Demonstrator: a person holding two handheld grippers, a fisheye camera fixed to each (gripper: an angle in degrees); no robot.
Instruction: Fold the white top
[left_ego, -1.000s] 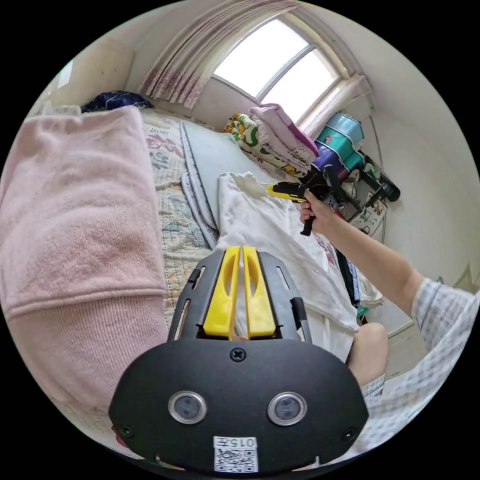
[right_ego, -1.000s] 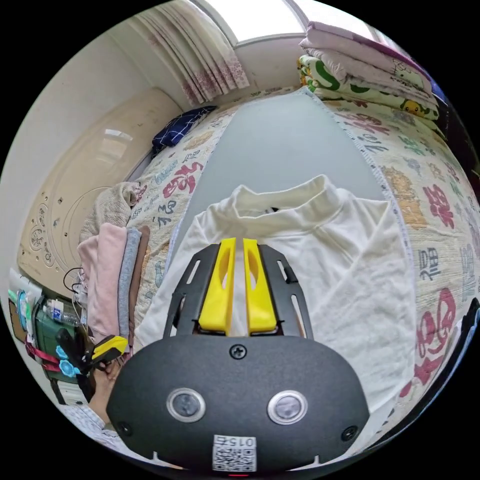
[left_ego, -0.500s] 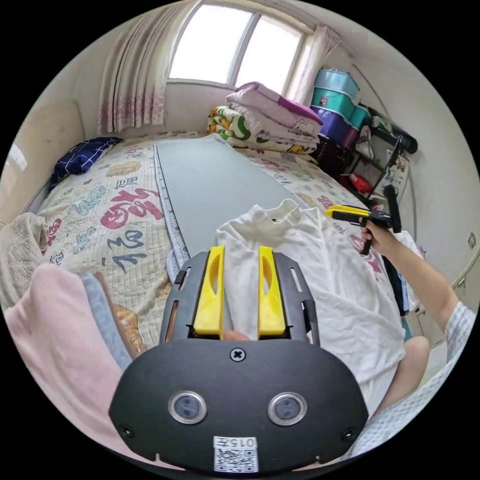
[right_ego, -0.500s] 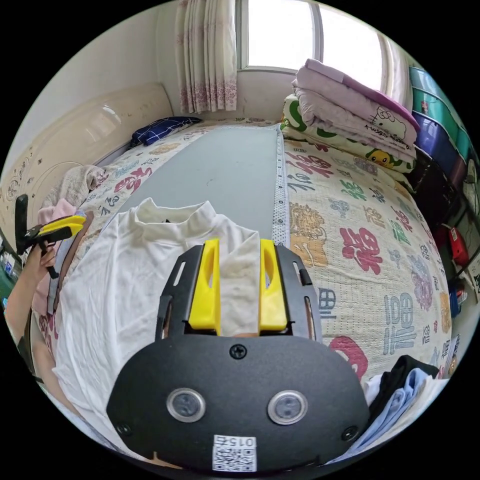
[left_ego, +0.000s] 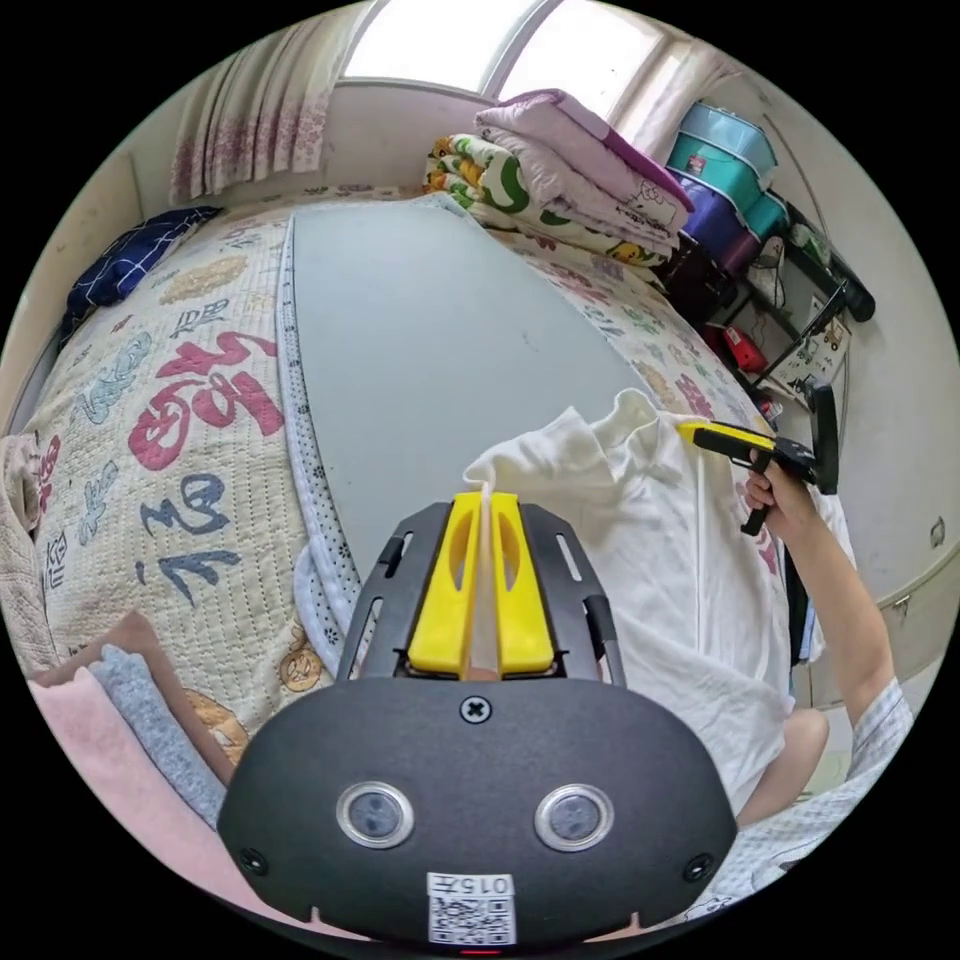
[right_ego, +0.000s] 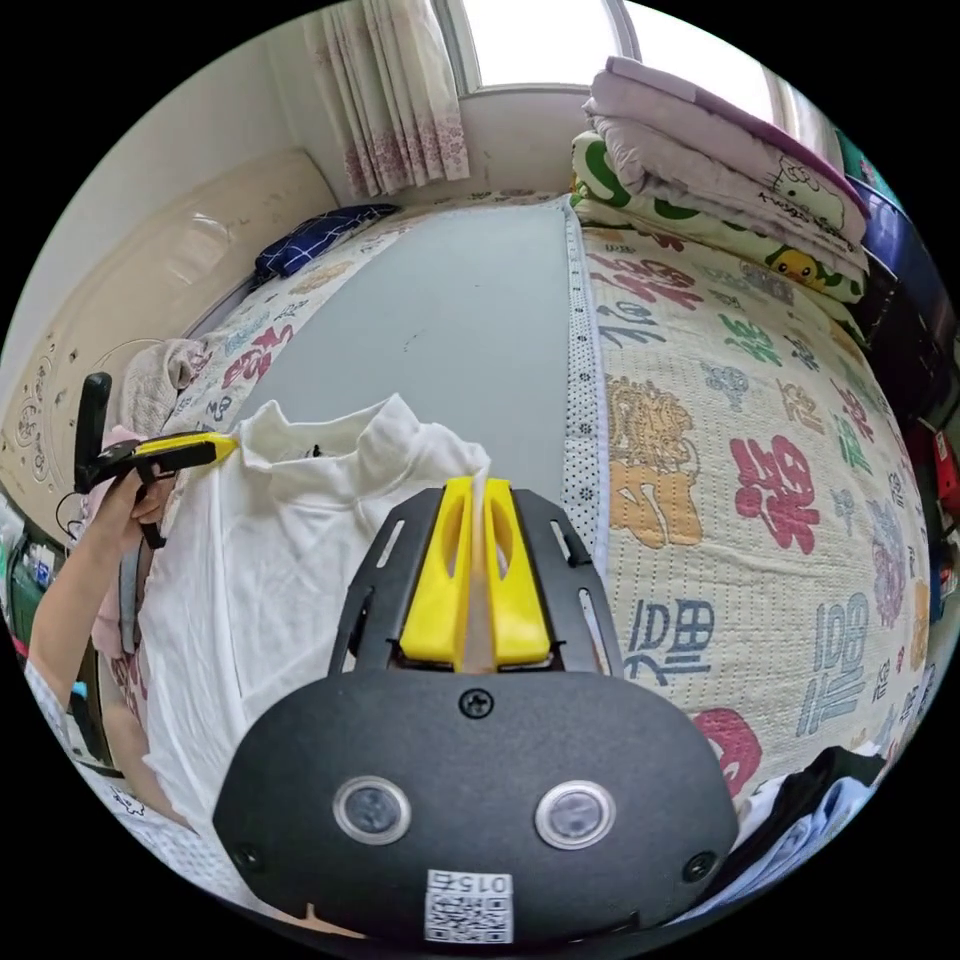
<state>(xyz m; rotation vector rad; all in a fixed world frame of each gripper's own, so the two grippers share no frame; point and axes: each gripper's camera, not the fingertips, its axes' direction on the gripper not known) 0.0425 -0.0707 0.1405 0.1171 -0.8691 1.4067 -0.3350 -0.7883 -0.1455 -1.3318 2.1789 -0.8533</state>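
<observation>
The white top (left_ego: 650, 560) hangs over the near edge of the bed, collar end raised toward the grey mat (left_ego: 420, 320). My left gripper (left_ego: 485, 497) is shut on one shoulder of the top, with a strip of white fabric showing between its yellow jaws. In the left gripper view the right gripper (left_ego: 697, 431) pinches the other shoulder, held by a hand (left_ego: 775, 495). In the right gripper view the right gripper (right_ego: 478, 483) is shut on the white top (right_ego: 260, 560), and the left gripper (right_ego: 218, 447) grips the far shoulder.
A patterned quilt (left_ego: 180, 420) covers the bed around the mat. Folded blankets (left_ego: 570, 190) and storage boxes (left_ego: 725, 170) stand at the far right. A stack of folded pink and grey clothes (left_ego: 120, 710) lies at near left. More clothes (right_ego: 810, 800) sit at the bed's edge.
Half a second ago both grippers stood open over the top's shoulders. Both have shut on the fabric, and the collar end is now pulled up between them.
</observation>
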